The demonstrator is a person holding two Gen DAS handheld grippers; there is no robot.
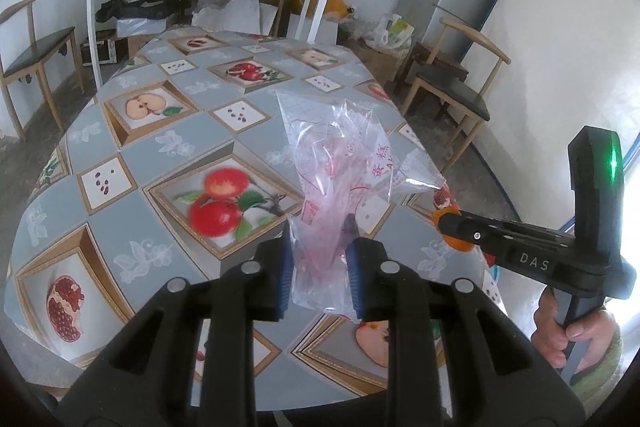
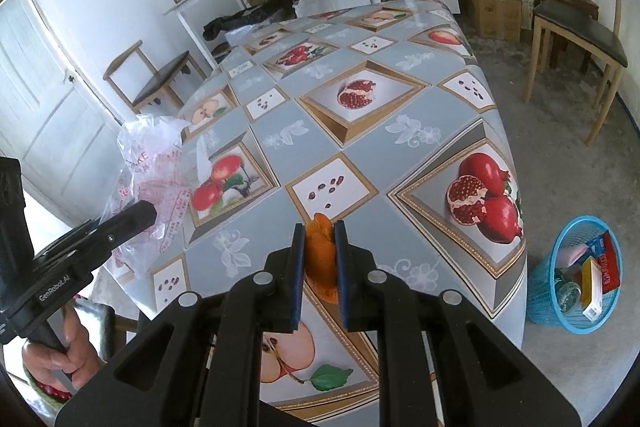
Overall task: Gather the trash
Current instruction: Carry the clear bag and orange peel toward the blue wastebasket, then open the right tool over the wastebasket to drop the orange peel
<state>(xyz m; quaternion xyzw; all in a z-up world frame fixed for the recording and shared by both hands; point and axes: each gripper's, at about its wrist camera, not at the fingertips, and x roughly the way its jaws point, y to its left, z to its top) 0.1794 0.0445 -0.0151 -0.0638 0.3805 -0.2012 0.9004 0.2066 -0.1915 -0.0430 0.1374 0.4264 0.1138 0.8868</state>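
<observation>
Above the table point(image 2: 400, 155), left gripper point(image 1: 320, 267) pinches a plastic bag point(image 1: 340, 163) (clear, red-printed); right gripper point(image 2: 318, 263) pinches orange peel point(image 2: 320, 251).

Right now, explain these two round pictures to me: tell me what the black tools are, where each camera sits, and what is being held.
No robot here: a person holds a handheld two-fingered tool in each hand. Each picture comes from a fisheye camera on one tool, looking along its fingers. The left gripper is shut on a clear plastic bag with red print. The right gripper is shut on an orange peel. Below lies a table with a fruit-patterned cloth. On the floor stands a blue basket, already holding boxes.
</observation>
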